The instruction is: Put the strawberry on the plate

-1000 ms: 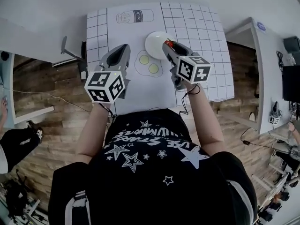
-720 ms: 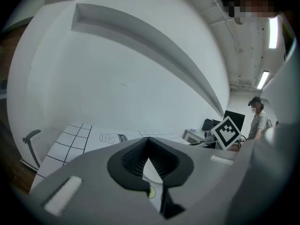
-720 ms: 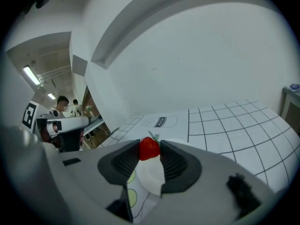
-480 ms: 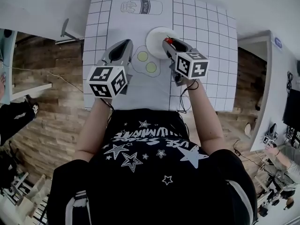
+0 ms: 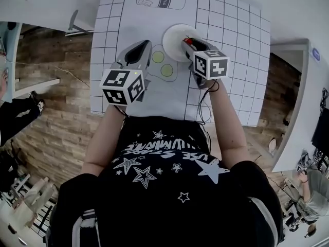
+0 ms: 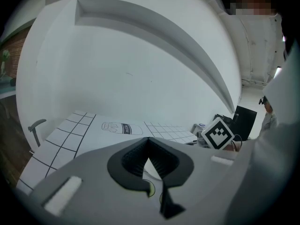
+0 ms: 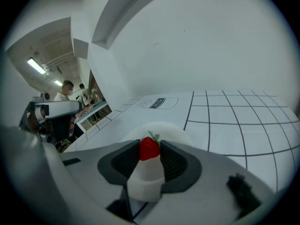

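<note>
Plainly, the strawberry (image 7: 149,150) is clamped between the pads of the right gripper (image 7: 150,145), which press on its two sides. It is held with its long axis roughly upright in the right gripper view, its green leaves at the top and leaning slightly right. Its lower end is sunk between the pads and cannot be made out. In the head view the strawberry (image 5: 189,40) is seen only as a small red speck at the right gripper (image 5: 187,41) tips, over the near right edge of the white plate (image 5: 172,34). Whether it touches the plate cannot be told.

Both forearms are stretched forward over the gridded table mat (image 5: 231,60), with each gripper sloping downward. The hands are largely covered by the marker cubes. The left gripper (image 5: 140,49) is held beside the fried-egg drawing (image 5: 162,66), apart from the plate. In its own view the left gripper (image 6: 148,142) tips are seen brought together with nothing between them.
</note>
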{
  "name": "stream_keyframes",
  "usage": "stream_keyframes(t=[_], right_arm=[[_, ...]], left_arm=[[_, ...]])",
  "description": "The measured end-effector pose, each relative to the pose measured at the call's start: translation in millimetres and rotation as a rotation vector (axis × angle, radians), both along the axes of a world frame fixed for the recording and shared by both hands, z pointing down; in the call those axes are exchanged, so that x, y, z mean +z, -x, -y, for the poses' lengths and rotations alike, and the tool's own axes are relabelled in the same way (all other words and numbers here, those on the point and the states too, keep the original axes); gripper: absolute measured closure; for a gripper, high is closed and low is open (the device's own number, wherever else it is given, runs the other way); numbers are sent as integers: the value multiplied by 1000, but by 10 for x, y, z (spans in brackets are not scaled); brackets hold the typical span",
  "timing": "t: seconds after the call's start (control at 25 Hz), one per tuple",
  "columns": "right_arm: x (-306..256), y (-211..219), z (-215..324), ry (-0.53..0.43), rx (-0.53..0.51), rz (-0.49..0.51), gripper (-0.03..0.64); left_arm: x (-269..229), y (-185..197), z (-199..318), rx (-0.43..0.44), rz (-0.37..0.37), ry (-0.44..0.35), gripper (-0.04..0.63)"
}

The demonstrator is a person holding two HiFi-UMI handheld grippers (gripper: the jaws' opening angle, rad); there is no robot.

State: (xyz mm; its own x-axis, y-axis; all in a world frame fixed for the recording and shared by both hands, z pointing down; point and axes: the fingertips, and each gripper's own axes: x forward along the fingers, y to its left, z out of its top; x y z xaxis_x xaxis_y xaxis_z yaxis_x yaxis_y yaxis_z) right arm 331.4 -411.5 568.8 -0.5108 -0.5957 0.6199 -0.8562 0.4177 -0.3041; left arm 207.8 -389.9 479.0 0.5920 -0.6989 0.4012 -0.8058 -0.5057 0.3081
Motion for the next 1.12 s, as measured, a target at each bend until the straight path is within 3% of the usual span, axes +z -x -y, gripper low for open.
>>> stream_keyframes(t=[0.44,0.72,1.12], right_arm=[[140,23,-21,24,-44,-130,472],[164,47,-51,38,-29,-141,472],[49,-85,-119,27,90,-141,447]], left_arm=[[53,-96,11,16,-3,10,586],[46,-46,-24,38,-11,11,586],[-2,183,-56,66,-27,8,586]])
